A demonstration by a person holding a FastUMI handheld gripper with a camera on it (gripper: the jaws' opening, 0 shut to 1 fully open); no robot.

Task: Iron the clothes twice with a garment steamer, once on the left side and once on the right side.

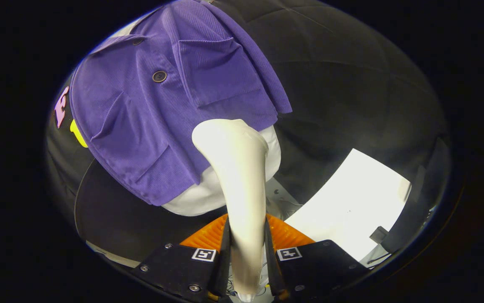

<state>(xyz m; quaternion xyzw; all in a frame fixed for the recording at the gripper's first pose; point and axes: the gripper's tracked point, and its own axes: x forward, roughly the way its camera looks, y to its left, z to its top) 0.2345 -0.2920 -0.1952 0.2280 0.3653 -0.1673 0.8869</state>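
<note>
A cream-white garment steamer (237, 176) stands between my fingers, and the gripper (247, 240) is shut on its handle. Its rounded head rises beyond the fingertips and meets the lower hem of a purple corduroy shirt (157, 113). The shirt hangs over a white form (199, 193), with a dark button and a chest pocket showing. The steamer head sits near the hem on the pocket side of the shirt, over the white form's lower part. The steamer's face against the cloth is hidden from me.
A bright white table top (351, 206) lies below and to the right of the steamer. Black booth cloth (351, 84) hangs behind the shirt. A dark panel (115, 210) lies under the shirt on the left. A small black object (378, 234) and cables sit at the table's near edge.
</note>
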